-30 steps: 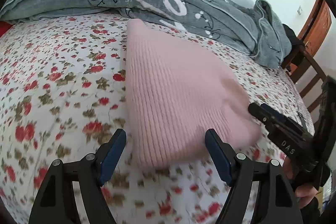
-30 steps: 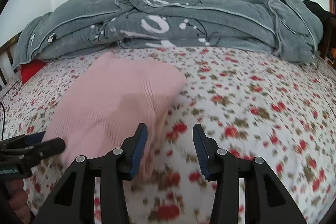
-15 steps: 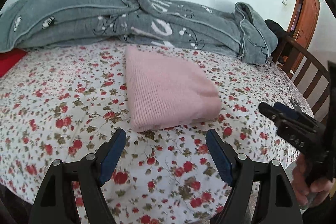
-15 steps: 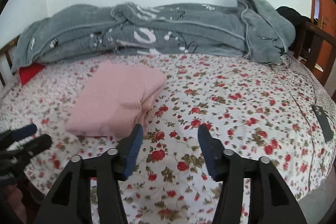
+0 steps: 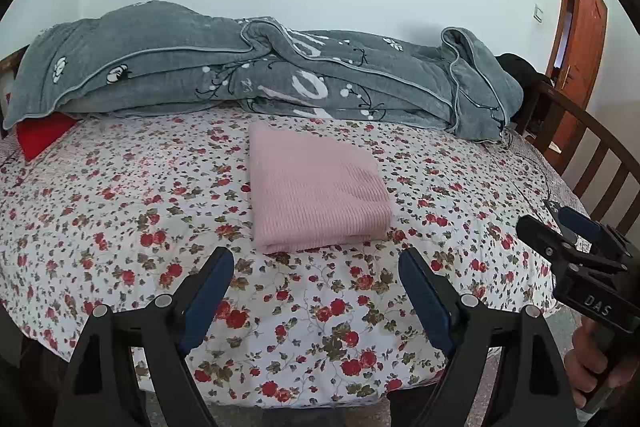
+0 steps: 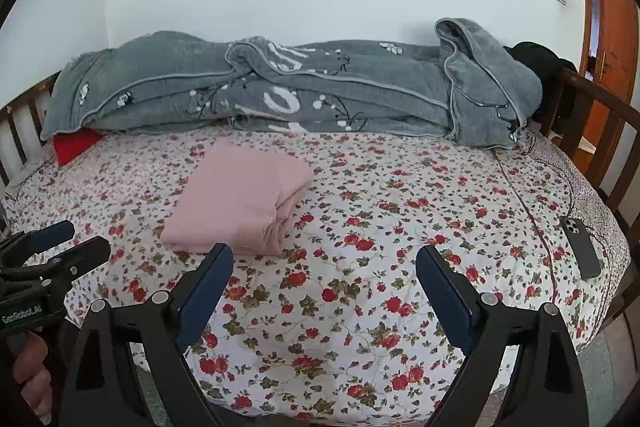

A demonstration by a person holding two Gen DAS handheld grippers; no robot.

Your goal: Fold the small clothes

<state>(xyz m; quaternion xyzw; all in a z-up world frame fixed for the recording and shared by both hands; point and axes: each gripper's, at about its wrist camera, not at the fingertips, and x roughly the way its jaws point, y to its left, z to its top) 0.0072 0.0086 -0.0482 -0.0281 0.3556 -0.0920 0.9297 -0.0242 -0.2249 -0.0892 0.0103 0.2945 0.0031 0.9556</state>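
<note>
We see a plain pink garment (image 5: 316,195) on the white sheet (image 5: 120,211) with red flowers; behind the garment, a grey blanket (image 5: 248,75) with white marks.

1. Pink folded garment (image 5: 316,193): one, on the bed.
2. Grey blanket (image 5: 256,67): one, bunched along the wall.
3. Red cushion (image 6: 76,143): one, partly under the blanket.
4. Phone (image 6: 582,247): one, near the bed's edge.
5. Floral bedsheet (image 5: 120,195): one.
6. Grippers: two, the left gripper (image 5: 316,291) and the right gripper (image 6: 324,287), both with jaws spread.
7. Wooden door (image 5: 580,39): one.
</note>
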